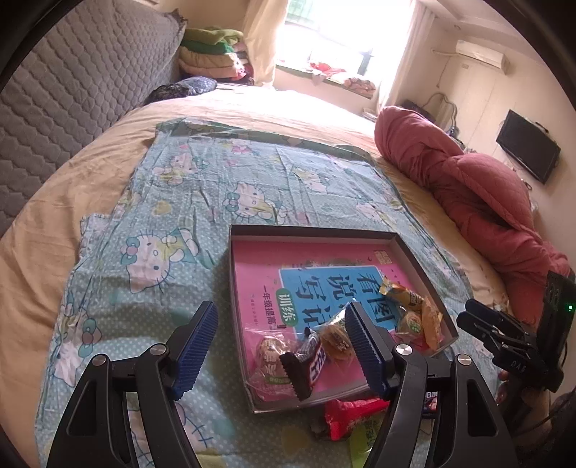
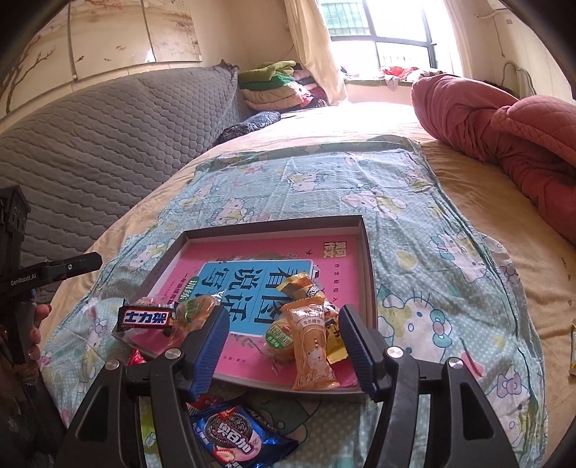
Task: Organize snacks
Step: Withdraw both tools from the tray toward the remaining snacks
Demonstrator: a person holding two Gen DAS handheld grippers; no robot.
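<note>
Both the left gripper (image 1: 284, 345) and right gripper (image 2: 284, 345) gape wide, empty, above the tray (image 2: 367, 252); snacks (image 2: 309, 324) at six o'clock.

Bedroom: bed (image 1: 90, 230) in beige sheet with a cartoon-cat cloth (image 2: 414, 223) on top, grey quilted headboard (image 2: 108, 136), red quilt (image 1: 478, 187) bunched at the far side. Bright window (image 2: 396, 32) with cream curtain (image 2: 316, 46); folded bedding stack (image 1: 212, 54) in the corner. Wall AC unit (image 1: 480, 54) and what looks like a small TV (image 1: 527, 151).
</note>
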